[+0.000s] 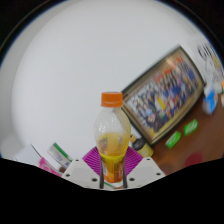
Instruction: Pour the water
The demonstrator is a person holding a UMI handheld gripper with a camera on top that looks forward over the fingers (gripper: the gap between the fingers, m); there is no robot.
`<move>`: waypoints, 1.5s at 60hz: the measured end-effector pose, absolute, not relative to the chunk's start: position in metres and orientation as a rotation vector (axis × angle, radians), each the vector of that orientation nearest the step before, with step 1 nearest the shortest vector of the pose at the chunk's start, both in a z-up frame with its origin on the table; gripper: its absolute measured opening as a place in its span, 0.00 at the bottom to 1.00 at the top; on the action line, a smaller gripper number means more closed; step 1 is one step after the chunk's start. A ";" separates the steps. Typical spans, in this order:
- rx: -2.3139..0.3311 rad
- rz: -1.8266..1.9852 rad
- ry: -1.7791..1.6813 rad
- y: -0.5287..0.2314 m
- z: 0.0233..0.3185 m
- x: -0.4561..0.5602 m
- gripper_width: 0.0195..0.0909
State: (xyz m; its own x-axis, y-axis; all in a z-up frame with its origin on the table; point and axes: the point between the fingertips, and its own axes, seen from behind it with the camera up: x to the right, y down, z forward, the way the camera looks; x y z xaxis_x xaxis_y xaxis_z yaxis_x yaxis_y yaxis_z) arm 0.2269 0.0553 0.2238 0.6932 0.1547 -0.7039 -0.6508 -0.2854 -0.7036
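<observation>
Gripper view: gripper [112,176] fingers clamp one orange-capped bottle [112,135]; one framed picture [170,92] beyond.

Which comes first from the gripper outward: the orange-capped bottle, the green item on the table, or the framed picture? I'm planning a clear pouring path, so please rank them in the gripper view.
1. Orange-capped bottle: between the gripper fingers.
2. Green item: beyond the bottle, off to the right on the table.
3. Framed picture: farthest, leaning behind the green item.

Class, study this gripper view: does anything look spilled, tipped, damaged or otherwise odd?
Nothing stands out. The bottle with its orange cap still on is upright between the fingers of the hand-held gripper. No spill shows. The framed picture looks slanted only with the view.
</observation>
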 end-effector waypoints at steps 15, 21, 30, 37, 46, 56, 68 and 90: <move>-1.759 0.161 0.051 0.077 0.162 0.348 0.08; -1.823 0.079 0.003 0.079 0.109 0.373 0.08; -1.897 0.030 -0.043 0.076 0.043 0.387 0.08; -1.912 0.025 -0.033 0.072 0.013 0.389 0.09; -1.887 0.039 0.037 0.067 0.012 0.394 0.25; -1.999 0.008 0.055 0.054 0.002 0.396 0.86; -2.082 -0.043 0.071 -0.006 0.032 0.386 0.93; -2.120 -0.079 0.091 -0.201 0.129 0.312 0.92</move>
